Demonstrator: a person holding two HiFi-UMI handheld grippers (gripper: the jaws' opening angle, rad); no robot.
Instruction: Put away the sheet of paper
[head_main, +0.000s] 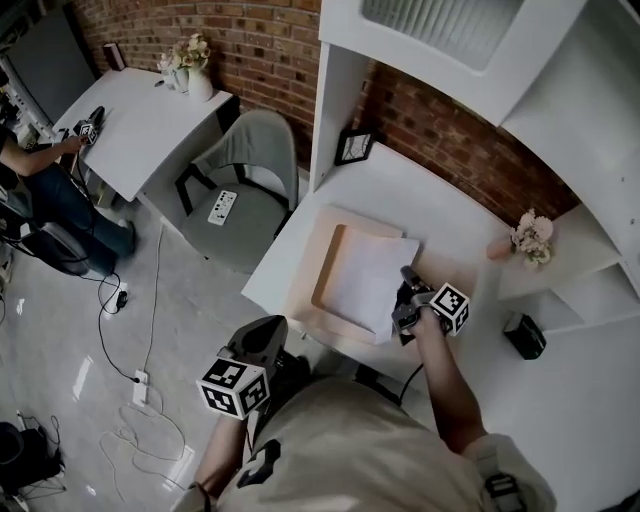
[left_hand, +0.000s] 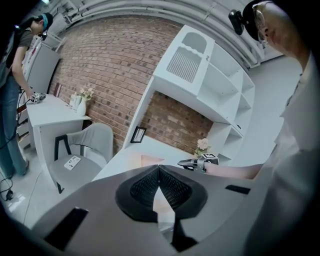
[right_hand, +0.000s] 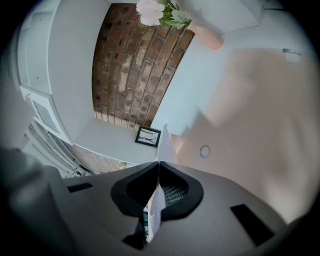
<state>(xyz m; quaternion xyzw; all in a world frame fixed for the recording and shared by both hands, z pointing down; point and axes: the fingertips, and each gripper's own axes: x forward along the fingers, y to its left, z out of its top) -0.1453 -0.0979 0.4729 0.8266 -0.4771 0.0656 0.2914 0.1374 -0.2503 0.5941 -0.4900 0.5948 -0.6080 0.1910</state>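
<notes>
The sheet of paper lies on a tan tray or folder, I cannot tell which, and that rests on a pale mat on the white bench. The right claw is closed on the sheet's right edge. In the right gripper view the paper stands edge-on, pinched between the two dark pads. The left claw hangs off the bench's near edge, well apart from the paper. Its jaws are together with nothing between them. A small picture frame and a vase of flowers stand farther back. By my reading the grasp is made, but the putting away is not finished. The sheet has yet to be released flat in the tan holder or carried to the open shelves beside it.
</notes>
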